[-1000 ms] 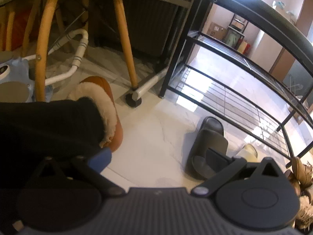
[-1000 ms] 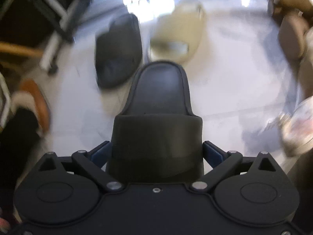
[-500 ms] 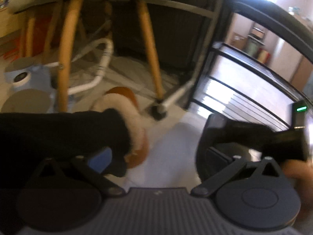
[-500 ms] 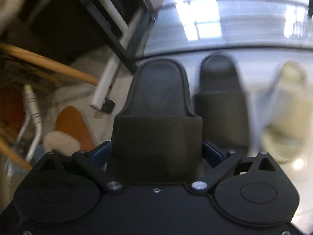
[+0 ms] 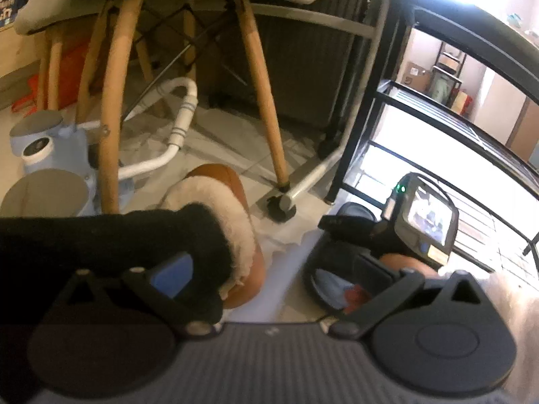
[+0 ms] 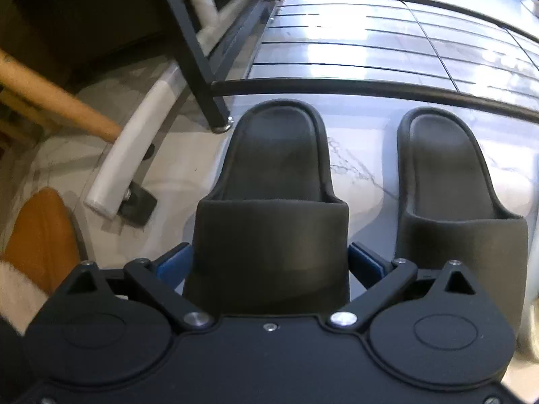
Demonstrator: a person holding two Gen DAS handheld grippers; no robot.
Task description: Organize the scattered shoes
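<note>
Since a second ago my right tongs (image 6: 269, 259) have swung the black slide slipper (image 6: 273, 188) away from open floor and brought it in front of the shoe rack (image 6: 337, 84), and the right device has come into the left camera's view at about 3 o'clock. My right tongs pinch that slipper across its strap, the blue pads (image 6: 173, 262) pressed against both sides of it, toe end pointing to 12 o'clock toward the rack's lowest bar. Its mate, a second black slipper (image 6: 444, 175), lies on the pale marble floor (image 6: 363, 155) just beside it at 2 o'clock, parallel and pointing the same way. The rack's black leg (image 6: 202, 77) stands on the floor at 11 o'clock, just short of the held slipper's tip.

At 9 o'clock in the right view a tan fur-lined slipper (image 6: 40, 235) shows its toe. In the left view the same tan slipper (image 5: 215, 208) sits at centre with a foot in a black sock (image 5: 111, 245) inside it. My left tongs (image 5: 266, 279) are spread wide and hold nothing, one blue pad (image 5: 171, 274) showing against the sock. Wooden chair legs (image 5: 266, 107) rise at 12 o'clock, a blue appliance (image 5: 50, 155) with a white hose sits at 9 o'clock.
</note>
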